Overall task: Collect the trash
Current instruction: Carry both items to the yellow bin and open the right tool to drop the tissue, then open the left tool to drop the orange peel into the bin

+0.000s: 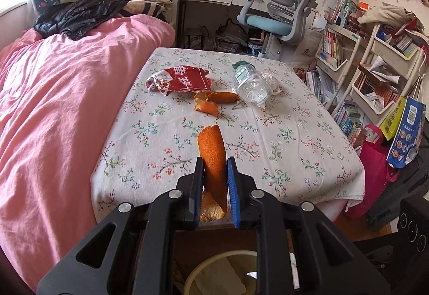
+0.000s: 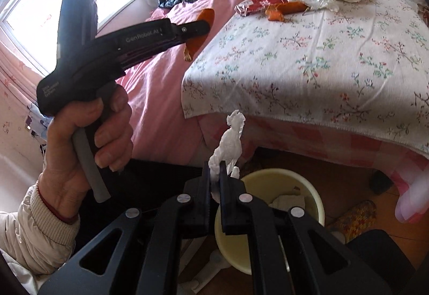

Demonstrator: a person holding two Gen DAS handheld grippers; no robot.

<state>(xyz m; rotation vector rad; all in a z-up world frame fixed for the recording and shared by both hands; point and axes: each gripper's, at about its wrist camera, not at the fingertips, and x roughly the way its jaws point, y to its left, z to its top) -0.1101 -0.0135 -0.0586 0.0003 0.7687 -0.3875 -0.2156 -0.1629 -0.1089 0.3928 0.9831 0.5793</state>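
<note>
Floral table (image 1: 308,139) w/ wrapper (image 1: 182,79) & bottle (image 1: 250,84) waits while left hand-held gripper (image 1: 215,168) clamps orange peel (image 1: 213,152), right hand-held gripper (image 2: 214,174) clamps tissue (image 2: 228,144), both probably heading for bin (image 2: 316,195).

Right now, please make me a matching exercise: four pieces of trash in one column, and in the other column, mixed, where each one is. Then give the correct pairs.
Things:
1. long orange peel strip
2. white tissue
3. clear plastic bottle
4. red wrapper

Places:
A. lying on the table, far side, toward the shelves
B. held in the right gripper, above the cream bin
C. lying on the table, far side, toward the pink bed
D. clamped in the left gripper

Pairs: 1-D, 2-B, 3-A, 4-C
</note>
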